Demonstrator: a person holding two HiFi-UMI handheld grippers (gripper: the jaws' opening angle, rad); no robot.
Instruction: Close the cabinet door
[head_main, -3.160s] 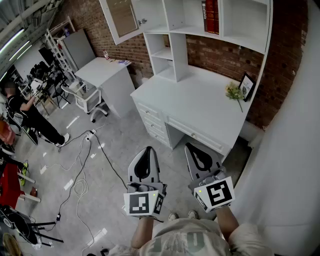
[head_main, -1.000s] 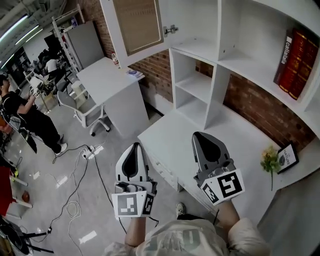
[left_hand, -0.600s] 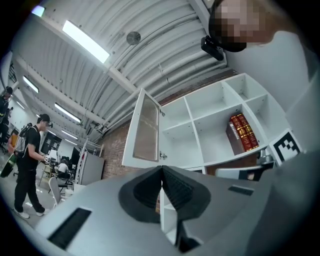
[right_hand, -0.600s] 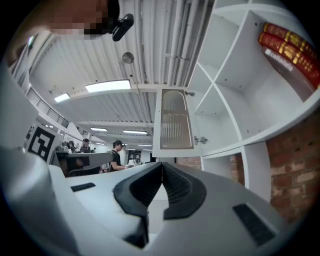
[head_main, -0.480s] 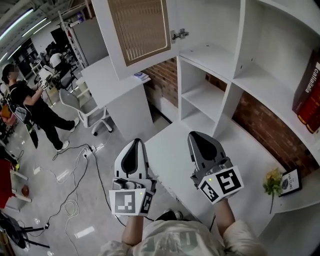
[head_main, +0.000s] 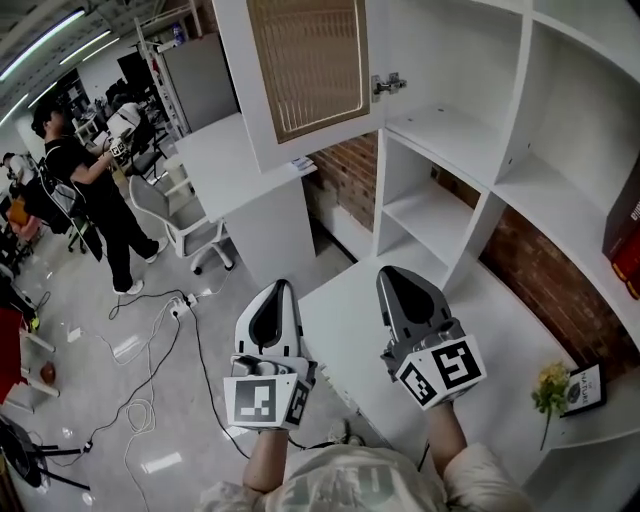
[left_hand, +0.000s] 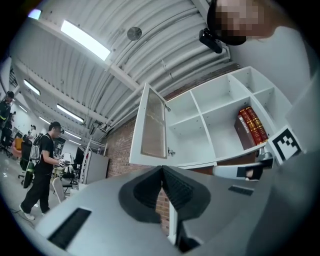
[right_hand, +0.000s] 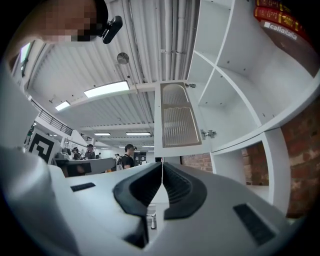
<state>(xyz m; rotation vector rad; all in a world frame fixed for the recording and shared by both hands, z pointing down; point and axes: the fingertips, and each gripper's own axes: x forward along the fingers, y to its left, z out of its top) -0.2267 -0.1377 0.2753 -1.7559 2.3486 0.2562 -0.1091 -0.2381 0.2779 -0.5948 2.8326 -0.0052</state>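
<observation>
The white cabinet door (head_main: 300, 75) with a ribbed glass panel stands swung open to the left of the wall shelving; its hinge (head_main: 388, 84) shows at its right edge. The door (left_hand: 152, 127) also shows in the left gripper view, and the door (right_hand: 179, 122) in the right gripper view, above and ahead of the jaws. My left gripper (head_main: 273, 291) and right gripper (head_main: 395, 277) are held side by side below the door, well short of it. Both are shut with nothing between the pads.
The white desk (head_main: 345, 330) lies under the grippers, with open shelf compartments (head_main: 455, 135) to the right. Red books (left_hand: 251, 127) stand on a shelf. Flowers (head_main: 552, 385) and a small frame (head_main: 586, 388) sit at the desk's right. A person (head_main: 95, 180), a chair (head_main: 185, 225) and floor cables (head_main: 150, 340) are at left.
The view has closed in on the shelving: the open door and shelves now loom larger and nearer. Both grippers stay shut, side by side, at about the same place in the view.
</observation>
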